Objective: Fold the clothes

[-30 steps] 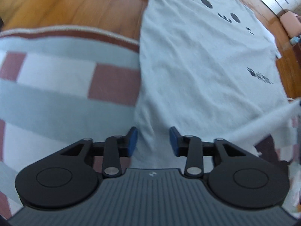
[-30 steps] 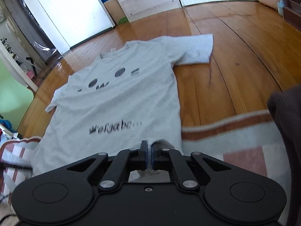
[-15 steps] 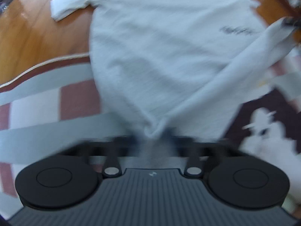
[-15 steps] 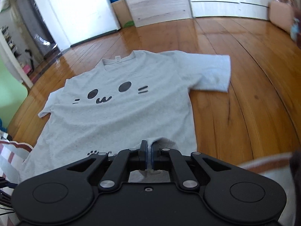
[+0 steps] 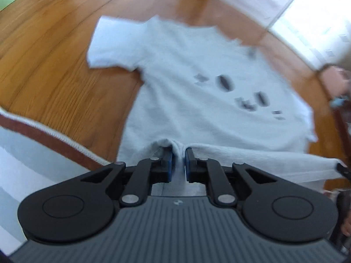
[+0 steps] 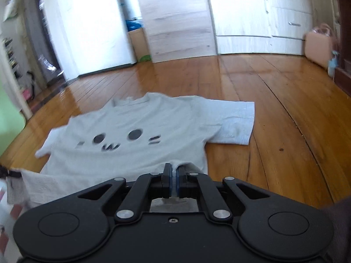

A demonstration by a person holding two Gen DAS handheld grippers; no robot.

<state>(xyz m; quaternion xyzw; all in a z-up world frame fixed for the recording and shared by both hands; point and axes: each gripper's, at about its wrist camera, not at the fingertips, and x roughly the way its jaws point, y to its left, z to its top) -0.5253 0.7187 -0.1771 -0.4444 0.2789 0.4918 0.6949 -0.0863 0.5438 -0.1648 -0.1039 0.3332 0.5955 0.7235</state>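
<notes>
The pale grey T-shirt (image 5: 197,100) is lying face up on the wooden floor (image 5: 57,70), stretching away ahead of both pairs of jaws, its dark cat-face print (image 6: 122,140) showing on the chest. Its hem is being lifted at two points. The left gripper (image 5: 178,161) is pinching a bunched fold of the hem between its blue pads (image 5: 168,162); the jaws are standing slightly apart around the cloth and are opening a little, with the fabric pressed between them. From that pinch the hem edge is running taut off to the right of the jaws, toward a dark tip at the frame's edge.

The right gripper (image 6: 172,180) is holding the hem too, its jaws pressed nearly together on a thin layer of cloth. To the left of those jaws the raised hem is sagging in a band, and beyond them one short sleeve (image 6: 237,122) is lying flat to the right. A rug (image 5: 43,144) with a red-brown border and white fringe is lying to the left of the left jaws. White drawers (image 6: 285,15) and a pink case (image 6: 318,43) are standing far ahead of the right jaws.
</notes>
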